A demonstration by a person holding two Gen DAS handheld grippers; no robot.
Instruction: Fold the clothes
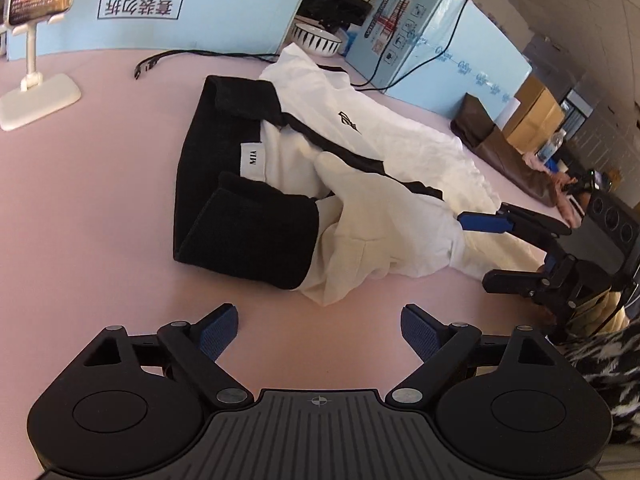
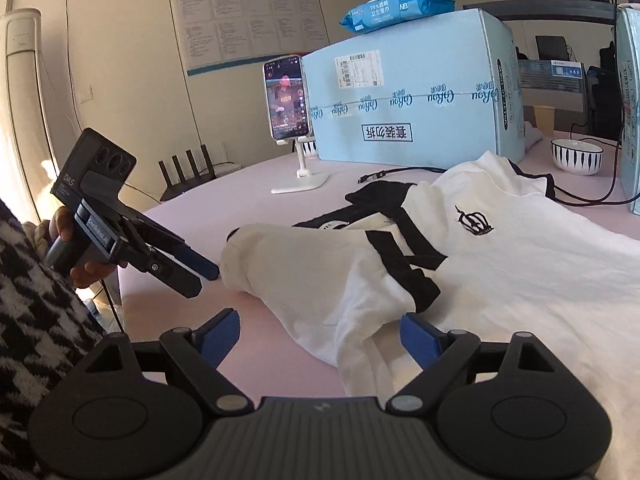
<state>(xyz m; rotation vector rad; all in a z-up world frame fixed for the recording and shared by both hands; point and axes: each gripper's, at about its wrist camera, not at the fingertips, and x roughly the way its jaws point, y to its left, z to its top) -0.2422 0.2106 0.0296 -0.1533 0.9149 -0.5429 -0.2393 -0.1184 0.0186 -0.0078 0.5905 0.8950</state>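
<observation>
A white shirt with black collar, black sleeve trim and a small crown logo point(image 1: 400, 136) point(image 2: 500, 280) lies crumpled on the pink table point(image 1: 100, 200), one sleeve bunched toward the near edge. My left gripper point(image 1: 320, 320) hovers open over bare table just short of the black sleeve, with nothing between its fingers; it also shows at the left of the right wrist view point(image 2: 200, 276), held by a hand. My right gripper point(image 2: 320, 330) is open, with a fold of the white shirt lying loosely between its fingers. In the left wrist view it point(image 1: 488, 250) sits at the shirt's right edge.
A phone on a white stand point(image 2: 286, 100) point(image 1: 40, 96) stands at the table's back, beside light blue cartons point(image 2: 408, 100) point(image 1: 200, 8). A striped bowl point(image 2: 576, 156) point(image 1: 316, 40) and a black cable point(image 1: 180, 56) lie behind the shirt. A brown bag point(image 1: 492, 140) rests far right.
</observation>
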